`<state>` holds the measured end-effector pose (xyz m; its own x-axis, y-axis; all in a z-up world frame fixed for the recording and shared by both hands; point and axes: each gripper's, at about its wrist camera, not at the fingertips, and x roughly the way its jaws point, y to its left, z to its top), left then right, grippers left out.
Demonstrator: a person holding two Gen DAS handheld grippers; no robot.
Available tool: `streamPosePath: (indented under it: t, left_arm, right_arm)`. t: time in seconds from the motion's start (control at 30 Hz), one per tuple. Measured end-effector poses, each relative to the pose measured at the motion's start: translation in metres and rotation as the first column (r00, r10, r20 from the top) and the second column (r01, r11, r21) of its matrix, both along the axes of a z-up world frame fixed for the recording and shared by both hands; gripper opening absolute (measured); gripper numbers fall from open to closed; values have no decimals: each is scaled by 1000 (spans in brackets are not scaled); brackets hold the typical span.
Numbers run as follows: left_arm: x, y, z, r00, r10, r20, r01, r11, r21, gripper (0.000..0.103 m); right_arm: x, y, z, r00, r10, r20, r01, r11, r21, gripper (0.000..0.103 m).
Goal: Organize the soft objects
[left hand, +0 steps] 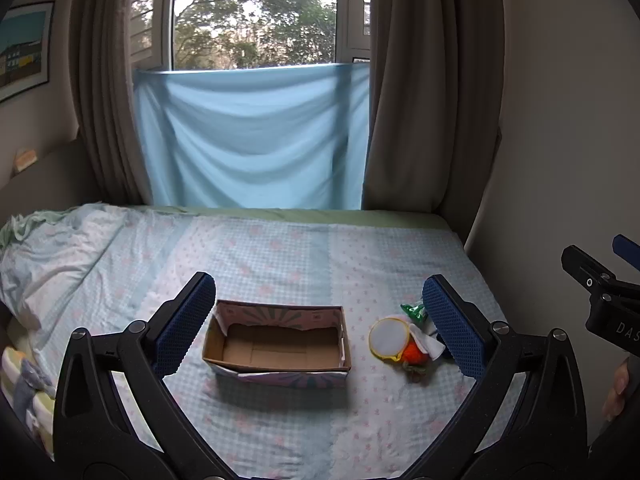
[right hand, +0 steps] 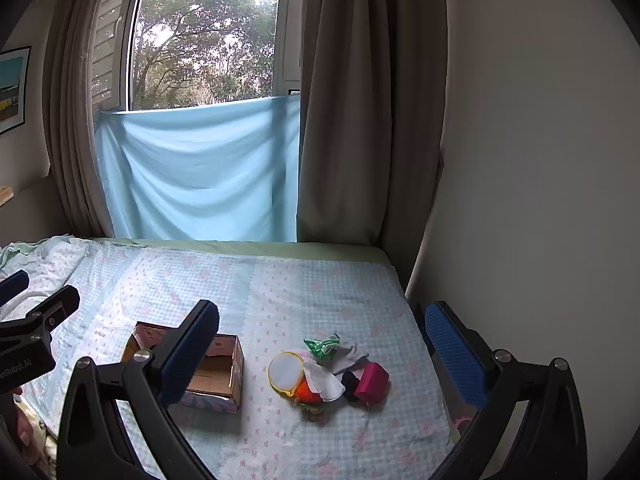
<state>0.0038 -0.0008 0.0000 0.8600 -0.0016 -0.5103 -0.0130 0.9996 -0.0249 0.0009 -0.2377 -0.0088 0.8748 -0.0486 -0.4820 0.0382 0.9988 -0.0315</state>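
The left gripper (left hand: 316, 320) hangs spread wide, grasping nothing, over the cardboard box (left hand: 277, 342). The right gripper (right hand: 320, 352) is likewise released and empty. The pile of soft objects (right hand: 328, 372) lies on the bedspread (right hand: 280, 280) at three o'clock from the box — a round white pad, orange, magenta and green pieces, partly overlapping, hard to identify.

Home bedroom: bed (left hand: 280, 248), curtained window (left hand: 256, 16).
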Motion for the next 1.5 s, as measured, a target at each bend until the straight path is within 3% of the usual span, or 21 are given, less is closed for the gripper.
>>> streamPosePath:
  t: [1.5]
  left_arm:
    - [24, 11, -5, 1000, -12, -26, 12, 1000, 1, 103]
  right_arm:
    - [18, 11, 9, 1000, 0, -24, 0, 1000, 8, 103]
